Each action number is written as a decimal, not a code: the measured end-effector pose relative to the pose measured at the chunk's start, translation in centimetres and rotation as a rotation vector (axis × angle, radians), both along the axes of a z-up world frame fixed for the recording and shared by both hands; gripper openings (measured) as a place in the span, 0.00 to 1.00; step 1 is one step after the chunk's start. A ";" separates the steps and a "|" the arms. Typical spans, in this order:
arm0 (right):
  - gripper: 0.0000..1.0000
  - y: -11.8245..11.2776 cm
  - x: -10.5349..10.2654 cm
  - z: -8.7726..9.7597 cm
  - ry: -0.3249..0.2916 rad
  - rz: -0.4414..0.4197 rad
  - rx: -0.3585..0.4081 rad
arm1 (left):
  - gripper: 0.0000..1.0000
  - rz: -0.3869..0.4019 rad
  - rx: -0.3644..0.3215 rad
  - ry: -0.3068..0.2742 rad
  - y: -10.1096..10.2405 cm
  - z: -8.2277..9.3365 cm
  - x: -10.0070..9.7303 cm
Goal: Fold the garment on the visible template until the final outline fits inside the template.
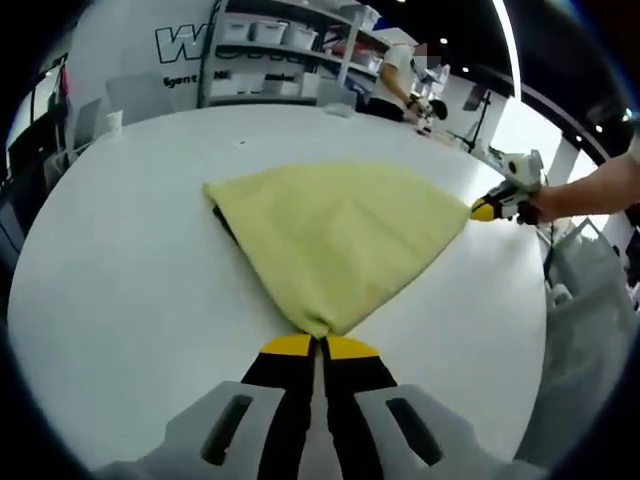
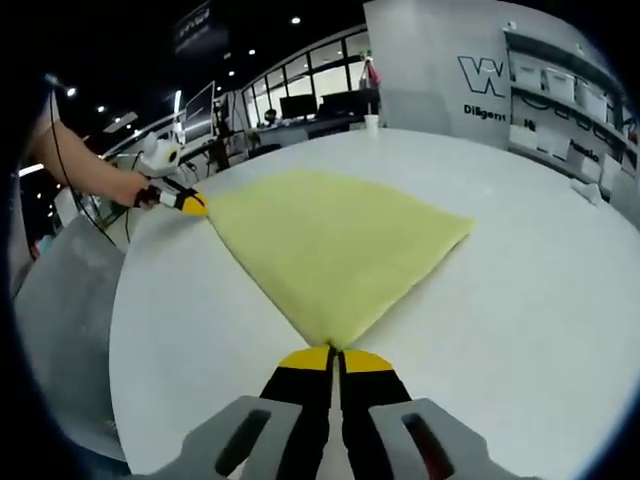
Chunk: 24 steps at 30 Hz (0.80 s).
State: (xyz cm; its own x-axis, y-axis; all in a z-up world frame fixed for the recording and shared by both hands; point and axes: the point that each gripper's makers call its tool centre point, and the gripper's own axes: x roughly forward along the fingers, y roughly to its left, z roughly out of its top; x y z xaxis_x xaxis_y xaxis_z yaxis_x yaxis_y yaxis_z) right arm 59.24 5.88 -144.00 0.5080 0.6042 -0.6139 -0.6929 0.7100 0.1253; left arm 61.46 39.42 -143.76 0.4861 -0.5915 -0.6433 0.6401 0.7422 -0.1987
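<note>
A pale yellow garment [image 1: 340,235] lies spread on the white table [image 1: 130,270], stretched between both grippers. My left gripper [image 1: 320,343] is shut on its near corner. A dark strip [image 1: 222,218] peeks out from under the cloth's left edge. My right gripper [image 1: 482,210] holds the far right corner, with a person's hand behind it. In the right gripper view the same yellow garment [image 2: 325,245] fans out from my right gripper [image 2: 334,353], shut on its point. The left gripper [image 2: 195,205] pinches the far left corner there.
White shelves [image 1: 290,50] with boxes and a wall with lettering stand behind the table. A person [image 1: 400,80] works at the far side. A small white cup [image 2: 371,123] sits on the table's far edge. The table edge [image 2: 120,330] drops off to the left.
</note>
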 end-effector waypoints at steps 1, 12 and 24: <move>0.00 0.0 0.0 0.0 -0.001 0.007 0.000 | 0.01 -0.003 -0.001 0.000 0.0 0.0 0.0; 0.00 -0.9 -0.5 0.2 0.003 0.089 -0.030 | 0.00 -0.112 0.019 -0.023 1.2 0.4 -0.5; 0.00 -1.1 -3.1 -0.6 0.013 0.159 -0.064 | 0.00 -0.153 0.040 0.012 2.3 -0.5 -2.9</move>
